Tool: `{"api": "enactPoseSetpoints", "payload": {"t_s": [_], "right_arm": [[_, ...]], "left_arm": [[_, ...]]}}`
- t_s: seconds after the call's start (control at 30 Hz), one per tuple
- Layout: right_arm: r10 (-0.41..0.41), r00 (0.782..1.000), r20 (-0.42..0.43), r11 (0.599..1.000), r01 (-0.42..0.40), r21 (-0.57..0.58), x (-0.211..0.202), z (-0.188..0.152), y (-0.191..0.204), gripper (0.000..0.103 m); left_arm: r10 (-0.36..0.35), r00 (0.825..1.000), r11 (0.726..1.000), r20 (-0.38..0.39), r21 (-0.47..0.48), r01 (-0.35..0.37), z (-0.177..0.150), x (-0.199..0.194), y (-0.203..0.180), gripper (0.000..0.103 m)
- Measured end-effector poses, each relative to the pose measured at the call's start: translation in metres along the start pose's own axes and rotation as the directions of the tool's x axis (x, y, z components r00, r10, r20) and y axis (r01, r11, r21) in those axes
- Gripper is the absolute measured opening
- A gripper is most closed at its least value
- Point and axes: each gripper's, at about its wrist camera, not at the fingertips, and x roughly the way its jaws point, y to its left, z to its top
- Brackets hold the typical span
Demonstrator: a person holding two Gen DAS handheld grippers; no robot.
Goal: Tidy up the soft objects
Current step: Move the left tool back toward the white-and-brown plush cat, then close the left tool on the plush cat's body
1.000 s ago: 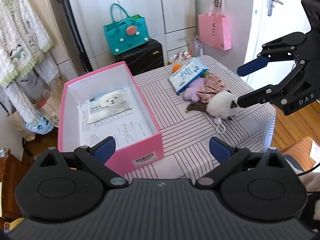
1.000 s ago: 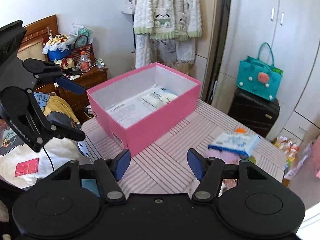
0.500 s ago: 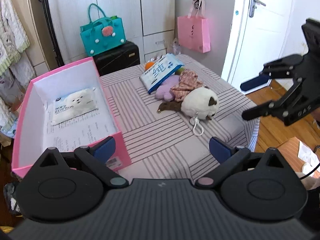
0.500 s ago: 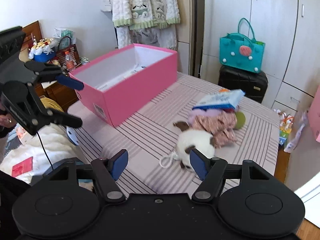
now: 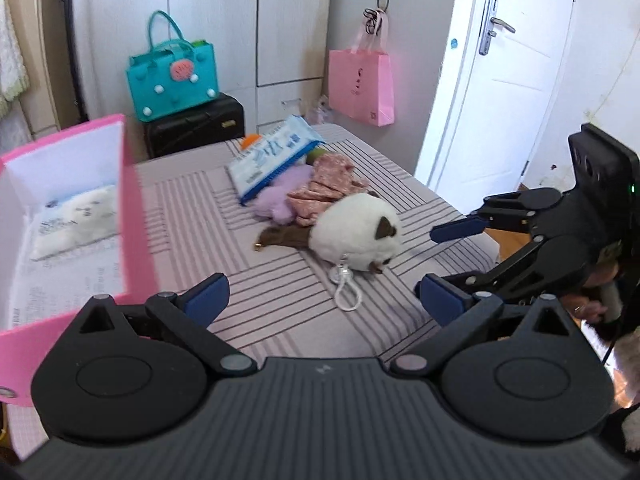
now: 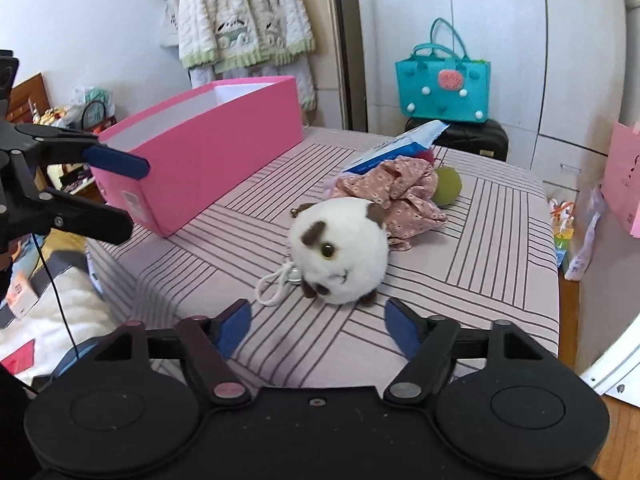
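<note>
A round white plush toy with brown patches and a white loop cord lies on the striped table. My right gripper is just in front of it. Its jaws are opening, with nothing between them. Behind the toy lie a pink floral cloth, a purple plush, a blue-white tissue pack and a green ball. My left gripper hovers open and empty beside the pink box, which holds a white cotton pack. The right gripper shows in the left wrist view, and the left gripper in the right wrist view.
A teal bag sits on a black suitcase behind the table. A pink bag hangs by the white door. Clothes hang near the wardrobe. The table's edge drops off at the right, and bedding lies at the lower left.
Both grippers have come down and swung from the pink box toward the plush toy. The right gripper's fingers stand wider apart, and the toy is now close in front of them.
</note>
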Motion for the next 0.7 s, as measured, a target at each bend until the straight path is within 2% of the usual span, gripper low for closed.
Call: {"api": "enactPoseSetpoints", "payload": {"t_s": [0.03,0.33,0.43,0.53,0.7], "right_arm": [[0.004,1.0,0.026,1.0,-0.004,-0.006,0.0,-0.003,-0.001,0.091],[0.069,0.983,0.169,0.998,-0.067,-0.014,0.007,-0.006,-0.015,0.091],[0.08,0.988,0.135,0.996,-0.073,-0.06,0.014,-0.005,-0.015,0.091],[0.05,0.991,0.128,0.997,-0.041,-0.072,0.02,-0.005,-0.015,0.092],[0.05,0.993,0.103,0.996,-0.043,-0.073,0.029,-0.006,-0.017,0.093]], "left_arm": [[-0.005,1.0,1.0,-0.003,-0.004,0.005,0.0,0.004,-0.001,0.103],[-0.015,0.999,1.0,0.032,-0.023,0.015,0.007,0.038,-0.01,0.103],[0.015,0.997,1.0,0.078,0.025,-0.017,0.008,0.044,-0.02,0.103],[0.029,0.996,0.999,0.089,0.024,-0.031,0.012,0.052,-0.024,0.103],[-0.041,0.999,0.998,0.001,-0.043,0.041,0.018,0.077,-0.02,0.101]]}}
